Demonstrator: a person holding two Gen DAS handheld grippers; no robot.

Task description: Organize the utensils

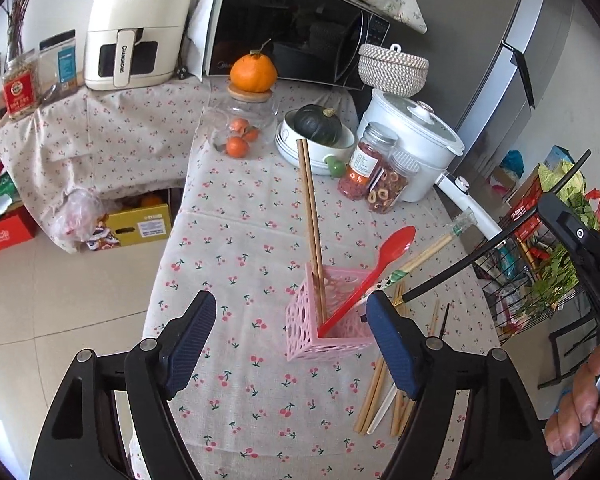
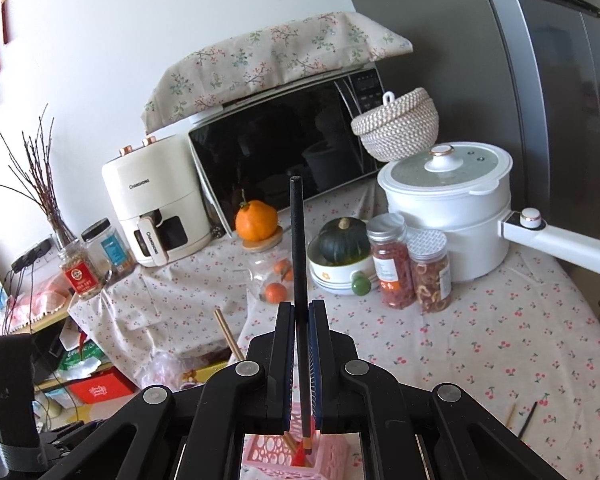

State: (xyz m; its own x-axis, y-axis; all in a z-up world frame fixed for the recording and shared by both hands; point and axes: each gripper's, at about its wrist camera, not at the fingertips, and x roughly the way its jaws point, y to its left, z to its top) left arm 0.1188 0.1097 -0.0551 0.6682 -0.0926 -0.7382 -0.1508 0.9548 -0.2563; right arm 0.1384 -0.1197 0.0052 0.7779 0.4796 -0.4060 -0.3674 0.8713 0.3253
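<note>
Utensil holder (image 1: 328, 320): pink, perforated, square; stands on the cherry-print tablecloth (image 1: 240, 240) towards the table's right edge. Holds a pair of brown chopsticks (image 1: 312, 216), leaning towards the back, and a red spoon (image 1: 376, 272), leaning right.

Loose chopsticks (image 1: 376, 392): pale wood, lying flat on the cloth just right of the holder, near the right edge; a white utensil among them, kind unclear. More pale chopsticks (image 1: 428, 256) behind the spoon.

Left gripper (image 1: 292, 344): jaws wide apart, nothing between the blue pads; hovers over the cloth, its right finger in front of the holder's right side.

Right gripper (image 2: 302, 360): jaws closed tight on a black chopstick (image 2: 298, 248), held upright; lower tip just above the holder's mouth. Seen from the left wrist as a black rod (image 1: 460, 272) slanting in from the right.

Back of the table: white pot (image 1: 416, 136), two jars of dried fruit (image 1: 376, 172), bowl with a dark green squash (image 1: 316, 124), glass jar with an orange (image 1: 254, 72) on its lid, microwave (image 1: 292, 28), air fryer (image 1: 136, 32).
</note>
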